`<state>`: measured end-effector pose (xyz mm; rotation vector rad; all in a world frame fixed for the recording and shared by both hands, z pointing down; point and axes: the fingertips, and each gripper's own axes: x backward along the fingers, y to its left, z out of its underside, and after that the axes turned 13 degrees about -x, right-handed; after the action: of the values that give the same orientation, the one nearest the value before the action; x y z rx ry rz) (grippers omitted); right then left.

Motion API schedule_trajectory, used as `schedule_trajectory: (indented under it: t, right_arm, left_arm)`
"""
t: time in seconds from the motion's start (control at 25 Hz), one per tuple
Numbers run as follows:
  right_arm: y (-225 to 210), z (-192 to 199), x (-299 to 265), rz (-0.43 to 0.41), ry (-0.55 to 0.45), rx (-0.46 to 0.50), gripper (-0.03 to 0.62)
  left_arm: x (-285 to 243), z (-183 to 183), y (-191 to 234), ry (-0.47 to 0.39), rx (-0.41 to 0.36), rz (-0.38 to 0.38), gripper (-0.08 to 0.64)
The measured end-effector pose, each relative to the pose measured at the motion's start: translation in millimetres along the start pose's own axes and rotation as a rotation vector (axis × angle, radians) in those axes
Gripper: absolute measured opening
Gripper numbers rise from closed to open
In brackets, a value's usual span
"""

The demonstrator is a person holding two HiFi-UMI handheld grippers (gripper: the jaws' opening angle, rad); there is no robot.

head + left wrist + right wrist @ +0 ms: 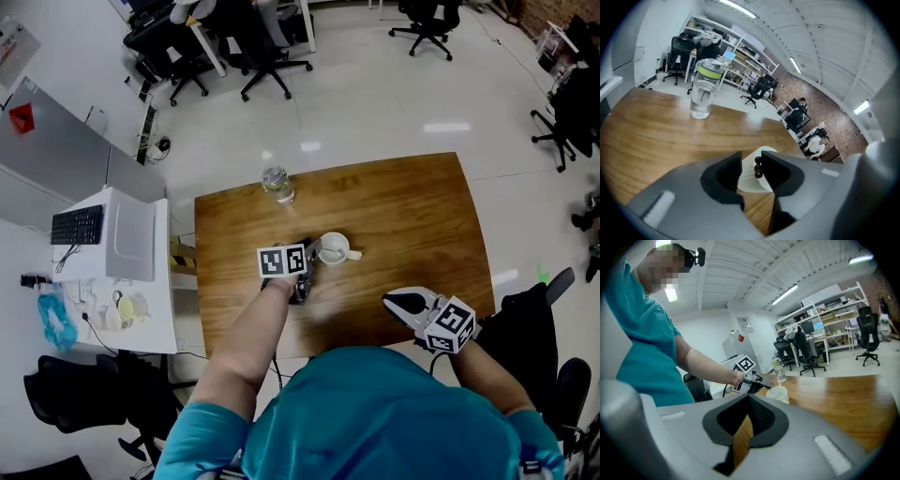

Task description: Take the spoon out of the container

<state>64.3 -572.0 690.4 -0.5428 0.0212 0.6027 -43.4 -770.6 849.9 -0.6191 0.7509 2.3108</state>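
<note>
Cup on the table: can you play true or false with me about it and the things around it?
1. The white cup stands on the wooden table. True.
2. The water bottle has tipped over. False: it stands upright.
3. In the left gripper view, the left gripper has its jaws apart, with the cup showing between them. True.
4. The right gripper touches the cup. False: it is well away from the cup, by the table's near edge.
5. The keyboard lies on the wooden table. False: it is on the white desk beside it.
</note>
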Motion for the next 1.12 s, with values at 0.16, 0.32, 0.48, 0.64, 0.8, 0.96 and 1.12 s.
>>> schedule_trajectory:
  t: [0.16,0.32,0.48,0.64,0.8,0.96,1.12]
  right_arm:
    - [1,2,-1,0.0,0.009,-0.003,0.002]
    - [4,-3,0,-0.013,0.005,0.003,0.002]
    - [4,-9,15,-0.028,-0.009,0.013,0.002]
    - [10,-18,39,-0.056,-0.029,0.025,0.002]
    - [17,-22,67,-0.108,-0.05,0.036,0.002]
    - [26,-14,99,-0.158,-0.067,0.04,0.002]
    - [54,1,115,-0.18,-0.085,0.038,0.002]
  left_arm:
    - [3,-7,-10,-0.013,-0.06,-0.028,0.038]
    - [13,-15,-14,-0.029,-0.08,-0.052,0.037]
    - [43,-30,-24,-0.092,-0.041,-0.088,0.037]
    - [92,-38,-53,-0.183,-0.013,-0.084,0.037]
    - [153,-26,-97,-0.29,0.033,-0.085,0.037]
    - [200,7,-148,-0.384,0.114,-0.096,0.037]
    - [244,47,-187,-0.435,0.131,-0.099,0.037]
